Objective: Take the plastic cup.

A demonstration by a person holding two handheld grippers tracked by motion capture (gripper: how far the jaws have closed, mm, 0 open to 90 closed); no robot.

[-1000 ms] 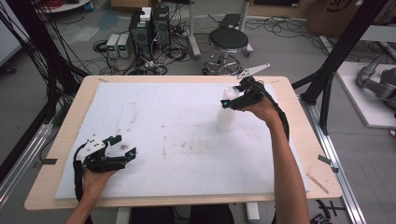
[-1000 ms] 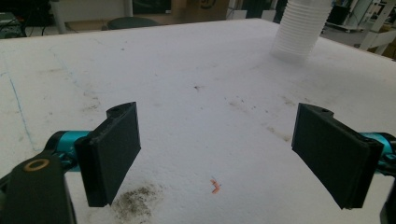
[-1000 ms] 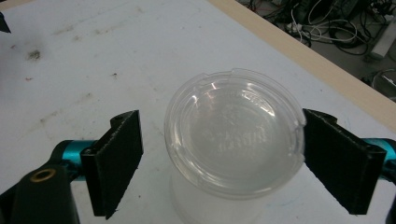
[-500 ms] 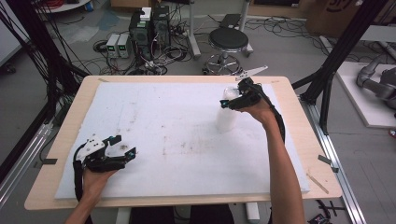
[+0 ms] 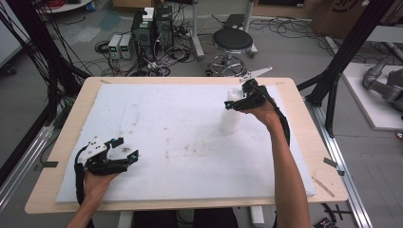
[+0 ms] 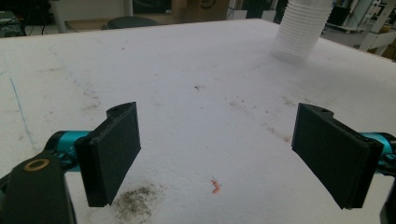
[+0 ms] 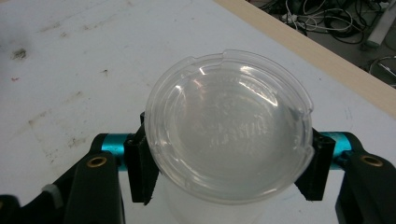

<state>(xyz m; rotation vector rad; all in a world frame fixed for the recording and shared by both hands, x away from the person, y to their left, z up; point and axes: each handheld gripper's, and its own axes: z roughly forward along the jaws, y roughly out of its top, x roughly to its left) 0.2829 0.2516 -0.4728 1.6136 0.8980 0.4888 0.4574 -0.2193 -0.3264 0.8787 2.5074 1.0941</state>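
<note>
Two tongs over a worktop [image 5: 304, 118] covered by a white foam sheet [image 5: 180, 128]. High view: left tongs [image 5: 124, 150] sit at the near-left corner of the sheet, held low by the person's left hand [image 5: 97, 180], jaws spread with nothing between. Right tongs [image 5: 231, 104] are at the far right, at the top of a stack of white cups [image 5: 230, 118] standing upright on the sheet, well apart from the left tongs; right forearm [image 5: 285, 175] reaches in from the near edge. A stool [image 5: 232, 42] and cabled boxes [image 5: 152, 23] stand on the floor beyond the far edge. Left gripper view: both black jaws wide apart, low over dirty foam; a small orange scrap [image 6: 215, 185] lies between them, a dark smudge [image 6: 135, 200] near the left jaw, the ribbed cup stack [image 6: 301, 30] far right. Right gripper view: looking down on a clear round lid [image 7: 229, 123] on top of the cup stack [image 7: 205, 212]; jaws sit against either side just under the lid rim, pinching the stack.
</note>
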